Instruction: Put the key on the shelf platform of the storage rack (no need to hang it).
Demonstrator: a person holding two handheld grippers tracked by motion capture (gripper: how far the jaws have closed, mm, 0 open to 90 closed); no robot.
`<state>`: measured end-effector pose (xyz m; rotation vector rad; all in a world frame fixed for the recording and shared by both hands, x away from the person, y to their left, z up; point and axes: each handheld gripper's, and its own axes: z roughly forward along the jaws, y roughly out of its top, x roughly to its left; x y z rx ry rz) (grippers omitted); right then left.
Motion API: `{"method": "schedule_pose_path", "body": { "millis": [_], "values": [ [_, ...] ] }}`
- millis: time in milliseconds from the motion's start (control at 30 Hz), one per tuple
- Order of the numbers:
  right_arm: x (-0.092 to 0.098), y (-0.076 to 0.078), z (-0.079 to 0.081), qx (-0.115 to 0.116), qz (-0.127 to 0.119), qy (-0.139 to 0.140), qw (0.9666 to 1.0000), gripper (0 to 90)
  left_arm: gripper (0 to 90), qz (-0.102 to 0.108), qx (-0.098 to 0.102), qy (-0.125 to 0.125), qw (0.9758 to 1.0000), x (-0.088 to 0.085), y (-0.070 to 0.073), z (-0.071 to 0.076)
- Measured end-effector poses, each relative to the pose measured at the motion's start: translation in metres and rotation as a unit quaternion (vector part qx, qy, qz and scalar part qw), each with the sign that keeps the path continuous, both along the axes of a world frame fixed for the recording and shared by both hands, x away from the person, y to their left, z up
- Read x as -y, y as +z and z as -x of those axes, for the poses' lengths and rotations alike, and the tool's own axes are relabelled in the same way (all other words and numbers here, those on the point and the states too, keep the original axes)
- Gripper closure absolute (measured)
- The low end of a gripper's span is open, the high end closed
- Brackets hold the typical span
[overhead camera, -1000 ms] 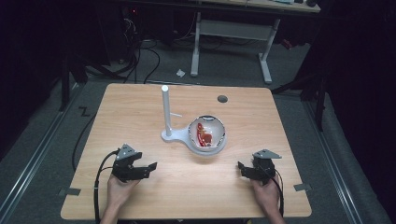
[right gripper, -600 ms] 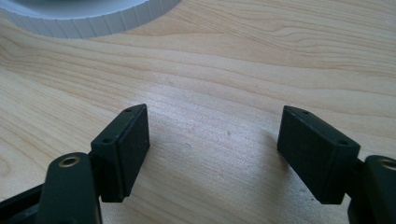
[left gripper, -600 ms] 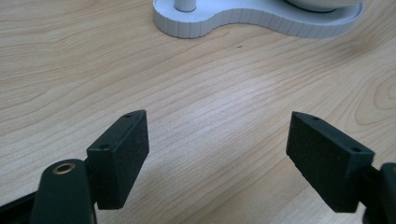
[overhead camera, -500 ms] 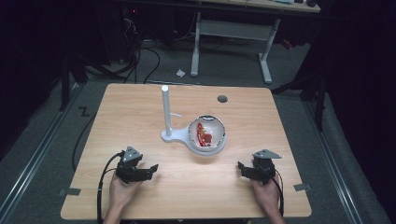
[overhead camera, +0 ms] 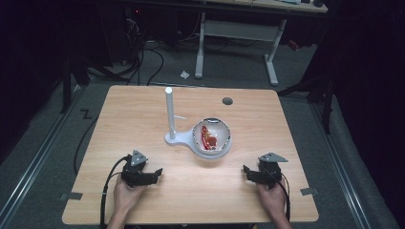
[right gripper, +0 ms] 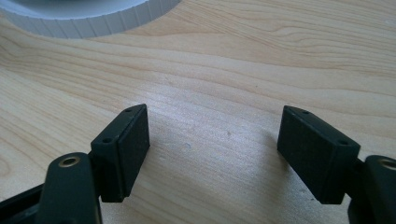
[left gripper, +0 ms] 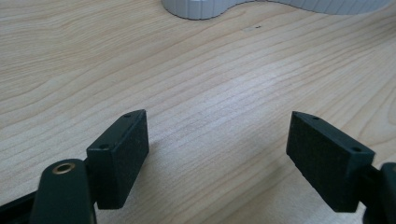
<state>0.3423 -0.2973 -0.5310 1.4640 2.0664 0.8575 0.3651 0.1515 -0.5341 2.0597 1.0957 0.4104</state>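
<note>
- The wooden desk [overhead camera: 143,109] looks the same as in the earlier high-view pictures: nothing standing on it has shifted.
- The white stand [overhead camera: 173,136] sits near the middle of the desk, as before. Its flat, ribbed-edged base lies on the wood, and its slim post [overhead camera: 169,110] rises upright from the left end of that base, so the long axis is vertical.
- The base widens to the right of the post and carries the clear round bowl [overhead camera: 212,135], which opens upward. The same base edge shows at the top of the left gripper view [left gripper: 201,9] and of the right gripper view [right gripper: 84,18].
- Inside the bowl lie red and orange pieces [overhead camera: 209,139]; what they are is too small to tell.
- The left claw [overhead camera: 156,171] rests low on the near left part of the desk, well apart from the stand and aimed toward the right. Against the earlier pictures it has barely shifted. Its jaws stand spread, with bare wood between them in the left gripper view [left gripper: 217,140].
- The right claw [overhead camera: 245,170] rests on the near right part, aimed toward the left, in the same spot as earlier. Its jaws are likewise spread over bare wood in its own view [right gripper: 213,135].
- A small dark round hole [overhead camera: 227,101] sits near the far edge of the desk.
</note>
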Motion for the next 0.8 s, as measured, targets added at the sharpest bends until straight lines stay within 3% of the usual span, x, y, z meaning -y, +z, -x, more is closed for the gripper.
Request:
{"method": "schedule_pose_path", "body": {
  "millis": [300, 600, 800],
  "values": [
    [0.0, 0.0, -0.0001, 0.0, 0.0, 0.0, 1.0, 25.4, 21.8, -0.002, 0.002, 0.006, 1.0, 0.0017, -0.0019, -0.0021],
    [0.0, 0.0, 0.0, 0.0, 0.0, 0.0, 1.0, 25.4, 21.8, -0.023, 0.009, 0.008, 0.9997, 0.0043, -0.0021, -0.0016],
    [0.0, 0.0, 0.0, 0.0, 0.0, 0.0, 1.0, 25.4, 20.5, -0.025, 0.009, 0.011, 0.9996, 0.0045, -0.0024, -0.002]
  ]
}}
